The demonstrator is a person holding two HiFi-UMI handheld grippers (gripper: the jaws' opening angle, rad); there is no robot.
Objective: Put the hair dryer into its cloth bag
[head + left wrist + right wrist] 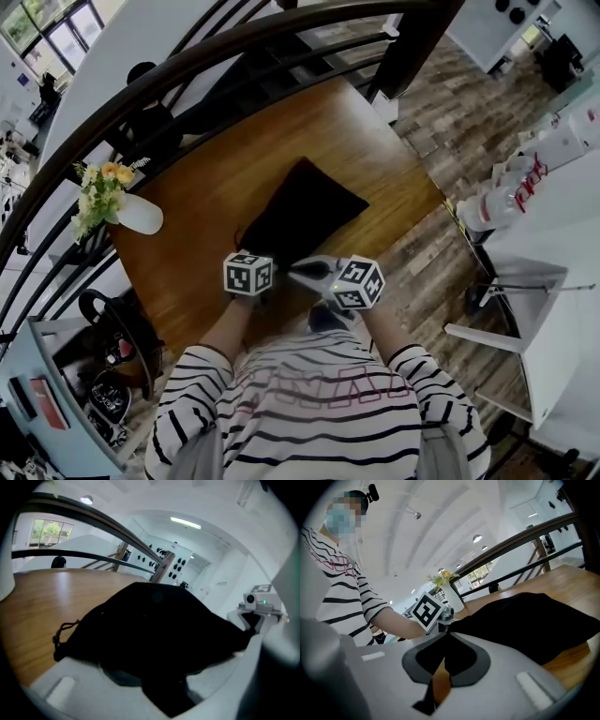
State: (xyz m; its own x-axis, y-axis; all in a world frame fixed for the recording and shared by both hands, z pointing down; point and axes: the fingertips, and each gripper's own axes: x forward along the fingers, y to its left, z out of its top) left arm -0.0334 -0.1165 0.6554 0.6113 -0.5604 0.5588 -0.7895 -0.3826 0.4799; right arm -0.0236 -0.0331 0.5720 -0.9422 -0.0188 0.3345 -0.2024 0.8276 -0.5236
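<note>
A black cloth bag (pixel 305 211) lies bulged in the middle of the wooden table (pixel 197 281); no hair dryer shows in any view. Both grippers are at its near edge. My left gripper (pixel 267 262) has its jaws well apart, with bunched black cloth (pixel 154 630) filling the gap (pixel 159 686). The bag's drawstring (pixel 61 637) trails to the left. My right gripper (pixel 305 270) is shut on a thin fold of the bag's edge (pixel 534 620), pinched between its pads (pixel 440 667). Each gripper shows in the other's view.
A white vase of flowers (pixel 131 214) stands at the table's left side. A dark curved railing (pixel 187 66) runs behind the table. A white table with bottles (pixel 553 225) is to the right, across a wooden floor. Cluttered gear sits at the lower left (pixel 103 375).
</note>
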